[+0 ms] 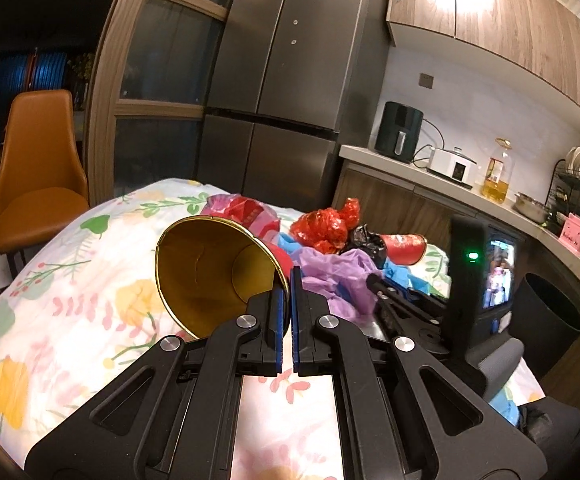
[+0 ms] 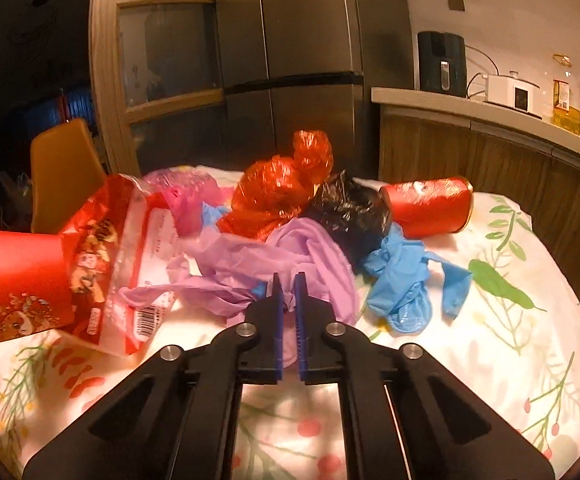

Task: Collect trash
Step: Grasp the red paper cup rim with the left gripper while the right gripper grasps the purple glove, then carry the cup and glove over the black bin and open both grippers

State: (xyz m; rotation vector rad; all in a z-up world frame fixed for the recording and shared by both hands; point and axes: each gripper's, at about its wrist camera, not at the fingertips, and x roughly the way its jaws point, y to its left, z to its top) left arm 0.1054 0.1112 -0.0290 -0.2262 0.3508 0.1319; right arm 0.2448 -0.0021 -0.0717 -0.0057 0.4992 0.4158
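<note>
We see open floral tablecloth [image 2: 509,320] to the right of the trash heap and in front of it; passage there is free. The centre is blocked by the purple bag [image 2: 250,268], the orange bag [image 2: 278,192], the black bag [image 2: 349,212] and the blue glove [image 2: 405,280], all touching. A lying red cup [image 2: 429,208] closes the far right; a snack wrapper [image 2: 130,256] and the tilted gold-lined cup [image 1: 214,268] close the left. A black bin [image 1: 545,316] stands beside the table.
</note>
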